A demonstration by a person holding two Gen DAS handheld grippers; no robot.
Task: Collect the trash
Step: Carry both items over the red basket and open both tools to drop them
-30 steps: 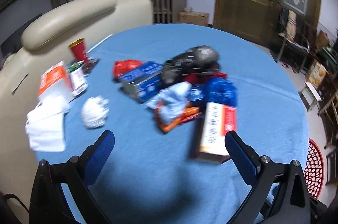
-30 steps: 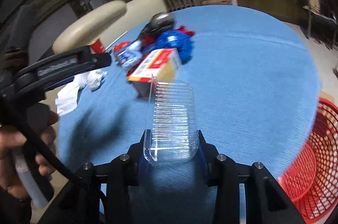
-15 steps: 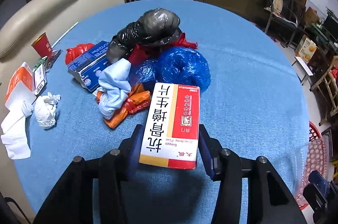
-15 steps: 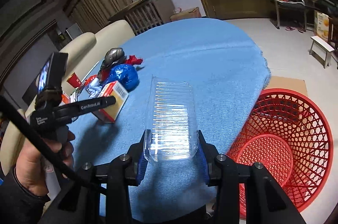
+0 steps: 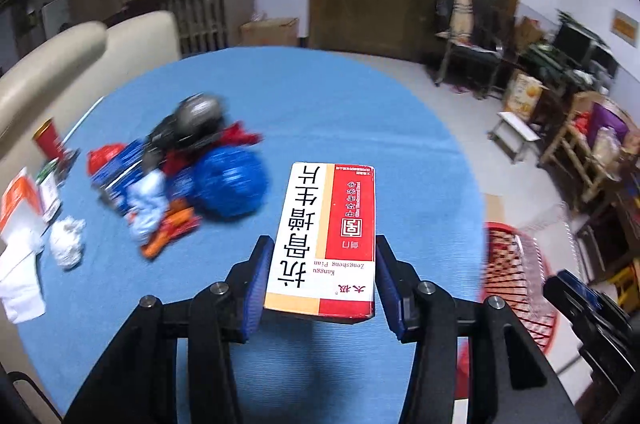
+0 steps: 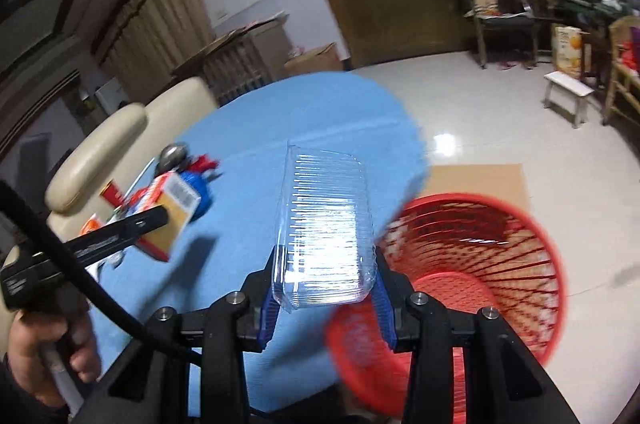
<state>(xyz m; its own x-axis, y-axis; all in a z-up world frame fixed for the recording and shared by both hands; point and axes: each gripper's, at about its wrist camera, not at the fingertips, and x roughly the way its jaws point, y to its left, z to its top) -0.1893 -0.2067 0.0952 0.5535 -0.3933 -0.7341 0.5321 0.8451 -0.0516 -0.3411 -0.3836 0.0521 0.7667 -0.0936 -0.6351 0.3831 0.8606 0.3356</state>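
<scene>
**— What has just changed?**

— My left claw [image 5: 322, 274] is now clamped on the red-and-white box [image 5: 326, 238], pads pressed to both long sides, and the box is lifted clear of the blue table [image 5: 360, 112]. A second ago those jaws stood wide apart with the box lying on the cloth between them — half a second ago they had closed on it. My right claw [image 6: 324, 298] grips the clear plastic tray [image 6: 326, 224], narrow end between the pads, and it now hangs past the table's near right edge, over the rim of the red basket [image 6: 500, 220] on the floor.

**— And for the job?**

— Two pieces of trash are in hand at once. The tray looks nearly ready to drop, I judge; the box still sits over the table's near edge, with the basket off to its right.

**— What else differs from the earlier frames?**

— A second ago the right view showed mostly tablecloth with only a sliver of basket at the lower right corner; now the basket fills that side. The heap of bags [image 5: 208, 168] and the crumpled tissue [image 5: 68, 242] stay toward the table's left side, untouched. The red cup [image 5: 48, 142] stands at the far left edge as before.
</scene>
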